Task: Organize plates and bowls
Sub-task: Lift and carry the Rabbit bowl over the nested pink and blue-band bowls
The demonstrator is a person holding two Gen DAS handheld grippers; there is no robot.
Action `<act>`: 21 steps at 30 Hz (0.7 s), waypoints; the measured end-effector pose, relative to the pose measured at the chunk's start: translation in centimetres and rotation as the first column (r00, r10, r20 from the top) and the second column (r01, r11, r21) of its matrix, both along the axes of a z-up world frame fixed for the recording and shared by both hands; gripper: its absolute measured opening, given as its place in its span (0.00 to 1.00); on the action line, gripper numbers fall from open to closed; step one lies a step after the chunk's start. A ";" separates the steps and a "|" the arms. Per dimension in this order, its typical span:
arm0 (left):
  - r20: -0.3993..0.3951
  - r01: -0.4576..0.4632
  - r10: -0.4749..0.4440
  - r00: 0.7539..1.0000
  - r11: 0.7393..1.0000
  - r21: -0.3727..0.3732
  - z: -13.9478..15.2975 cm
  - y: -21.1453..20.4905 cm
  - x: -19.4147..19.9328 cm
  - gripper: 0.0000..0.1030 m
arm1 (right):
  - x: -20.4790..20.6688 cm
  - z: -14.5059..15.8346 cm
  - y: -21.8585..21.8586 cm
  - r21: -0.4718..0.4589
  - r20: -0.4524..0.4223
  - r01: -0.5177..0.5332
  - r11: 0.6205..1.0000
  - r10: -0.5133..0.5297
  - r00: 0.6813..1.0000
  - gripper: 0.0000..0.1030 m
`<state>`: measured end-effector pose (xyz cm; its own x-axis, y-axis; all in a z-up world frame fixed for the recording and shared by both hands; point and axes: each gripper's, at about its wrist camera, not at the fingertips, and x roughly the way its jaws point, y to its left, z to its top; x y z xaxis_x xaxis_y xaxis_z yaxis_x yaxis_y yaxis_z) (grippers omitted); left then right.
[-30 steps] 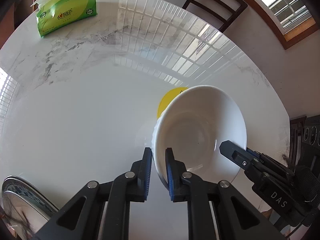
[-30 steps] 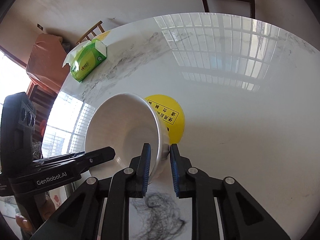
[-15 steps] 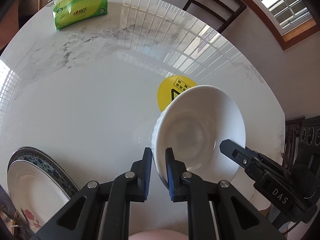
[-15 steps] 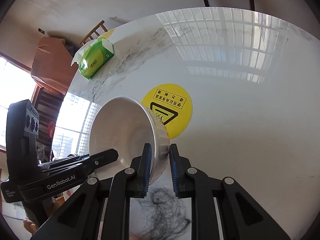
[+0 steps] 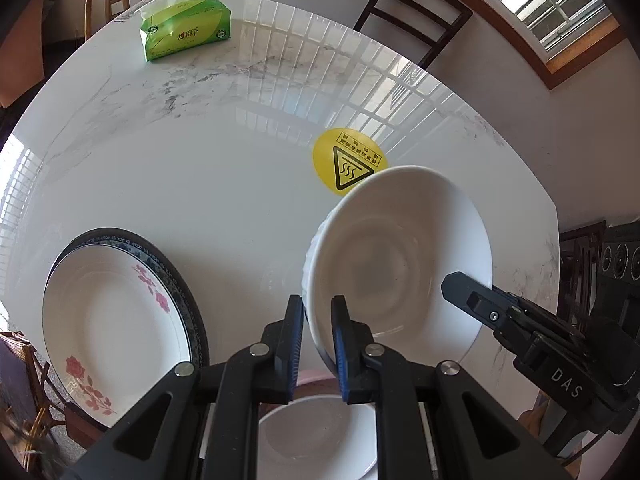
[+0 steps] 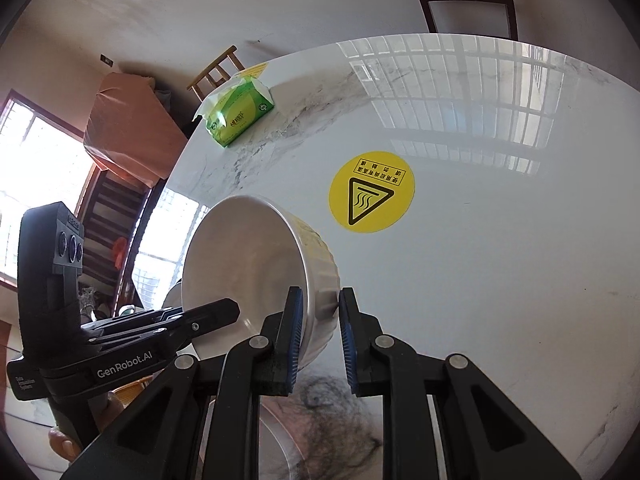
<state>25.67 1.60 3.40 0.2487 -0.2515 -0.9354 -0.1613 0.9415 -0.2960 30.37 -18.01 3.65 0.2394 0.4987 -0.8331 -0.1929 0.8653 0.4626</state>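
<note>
A white bowl [image 5: 400, 256] is held in the air above the white marble table [image 5: 200, 168], tilted on its side. My left gripper [image 5: 316, 344] is shut on its near rim. My right gripper [image 6: 318, 332] is shut on the opposite rim of the same bowl [image 6: 248, 264]. A second white bowl [image 5: 320, 436] sits below my left gripper. A plate with red flowers [image 5: 112, 320] lies on a blue-rimmed plate [image 5: 184, 280] at the left.
A green tissue pack [image 5: 184, 34] lies at the table's far side; it also shows in the right wrist view [image 6: 238, 118]. A round yellow warning sticker [image 5: 348, 160] is on the table beyond the bowl. Chairs [image 5: 416, 12] stand around the table.
Both grippers have lifted the bowl up and pulled it back toward the near edge. The yellow sticker is now fully uncovered, and the stacked plates and lower bowl have come into view.
</note>
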 end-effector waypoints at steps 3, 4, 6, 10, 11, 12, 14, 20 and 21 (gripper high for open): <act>0.005 0.001 -0.001 1.000 1.000 0.004 0.5 0.1 -1.3 0.14 | -1.4 0.5 0.1 0.003 0.004 -0.004 1.000 0.004 1.000 0.18; 0.007 0.004 -0.004 1.000 1.000 0.006 0.7 0.0 -1.6 0.14 | -1.8 0.6 0.2 0.005 0.003 -0.005 1.000 0.005 1.000 0.18; 0.006 0.007 -0.007 1.000 1.000 0.007 0.9 0.1 -2.4 0.14 | -2.7 0.8 0.5 0.003 0.004 -0.011 1.000 0.011 1.000 0.18; 0.007 0.009 -0.009 1.000 1.000 0.000 1.5 0.3 -4.1 0.14 | -4.3 1.2 0.8 0.004 0.009 -0.021 1.000 0.021 1.000 0.18; 0.009 0.009 -0.009 1.000 1.000 -0.002 1.6 0.3 -4.5 0.14 | -4.7 1.4 0.9 0.005 0.011 -0.023 1.000 0.022 1.000 0.18; 0.011 0.011 -0.011 1.000 1.000 -0.001 1.7 0.2 -4.8 0.14 | -5.0 1.5 0.9 0.008 0.011 -0.022 1.000 0.022 1.000 0.18; 0.017 0.015 -0.015 1.000 1.000 0.007 1.8 0.1 -5.4 0.14 | -5.7 1.7 1.0 0.013 0.013 -0.025 1.000 0.024 1.000 0.19; 0.012 0.025 -0.025 1.000 1.000 0.010 1.9 -0.3 -7.6 0.14 | -7.8 1.9 1.2 0.014 0.016 -0.024 1.000 0.024 1.000 0.19; 0.010 0.026 -0.026 1.000 1.000 0.010 1.8 -0.4 -7.9 0.14 | -8.1 1.8 1.2 0.016 0.014 -0.023 1.000 0.023 1.000 0.19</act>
